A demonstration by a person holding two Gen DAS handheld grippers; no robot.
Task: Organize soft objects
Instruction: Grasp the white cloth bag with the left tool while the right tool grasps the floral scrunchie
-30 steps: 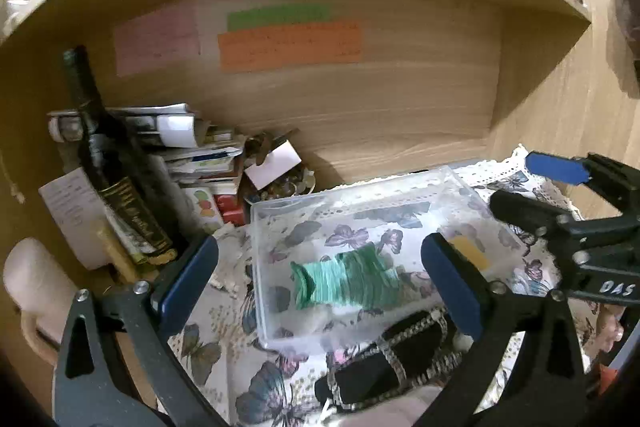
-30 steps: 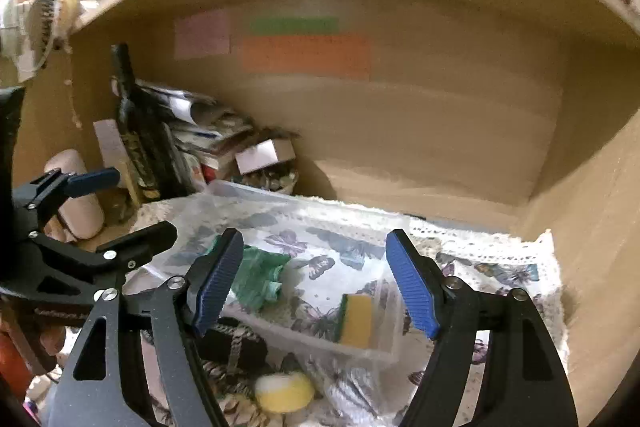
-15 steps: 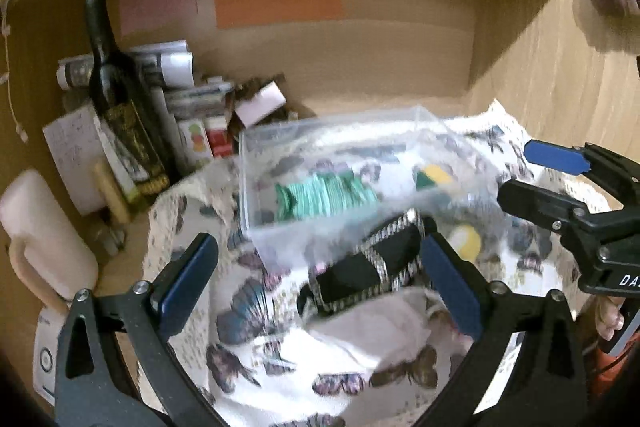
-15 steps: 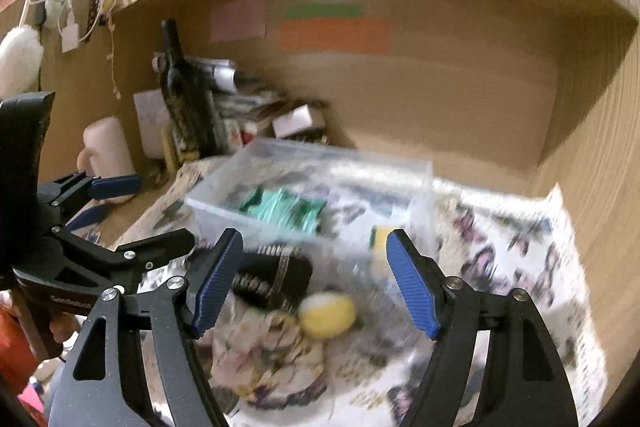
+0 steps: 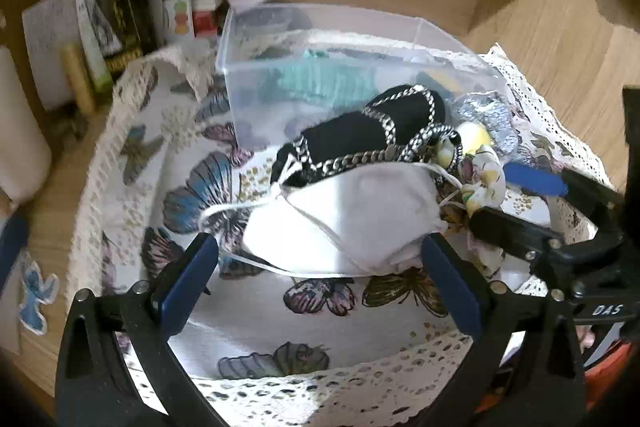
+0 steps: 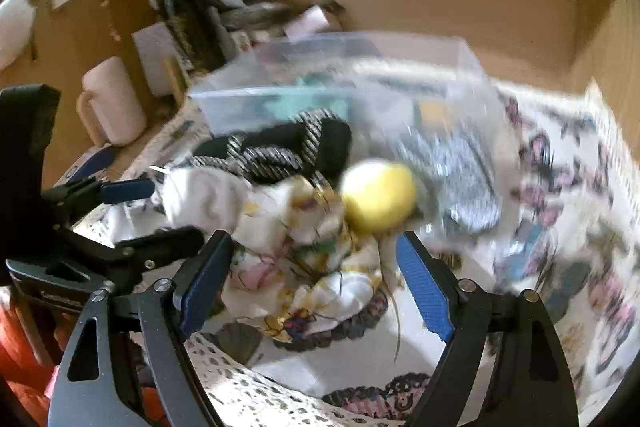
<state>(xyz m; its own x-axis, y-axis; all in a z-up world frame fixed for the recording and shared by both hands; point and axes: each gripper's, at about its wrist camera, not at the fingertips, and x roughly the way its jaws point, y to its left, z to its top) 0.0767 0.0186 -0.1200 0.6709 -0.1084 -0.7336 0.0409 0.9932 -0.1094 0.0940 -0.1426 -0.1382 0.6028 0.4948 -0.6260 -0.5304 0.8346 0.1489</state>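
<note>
Both grippers are spread wide and carry nothing. The left gripper [image 5: 320,283] hangs over the near edge of the white face mask [image 5: 344,223], one pad on either side of it but not touching. The right gripper [image 6: 316,281] frames the crumpled flowered cloth [image 6: 308,267] in the same loose way.

The pile of soft things lies on the butterfly cloth [image 5: 256,311], just in front of the clear plastic box [image 5: 320,31], which sits at about 12 o'clock from both grippers. In the box there is already a green bundle [image 5: 320,83] and something yellow, blurred.

The mask looks light and limp, likely to fold under any pinch; its thin elastic loops trail toward 9 o'clock and could snag on the chain. Its long axis runs roughly from 8 o'clock to 2 o'clock in the left view, so a pinch across the puffed middle, away from the loops, seems the safest hold.

The black pouch [image 5: 360,135] with the metal chain lies touching the mask's far edge, its long axis also 8 to 2 o'clock. It is probably heavier, and the chain slippery; the cloth body is the better place to grab.

The yellow ball [image 6: 378,197], at 1 o'clock from the flowered cloth, looks fluffy, squashy and apt to roll
</note>
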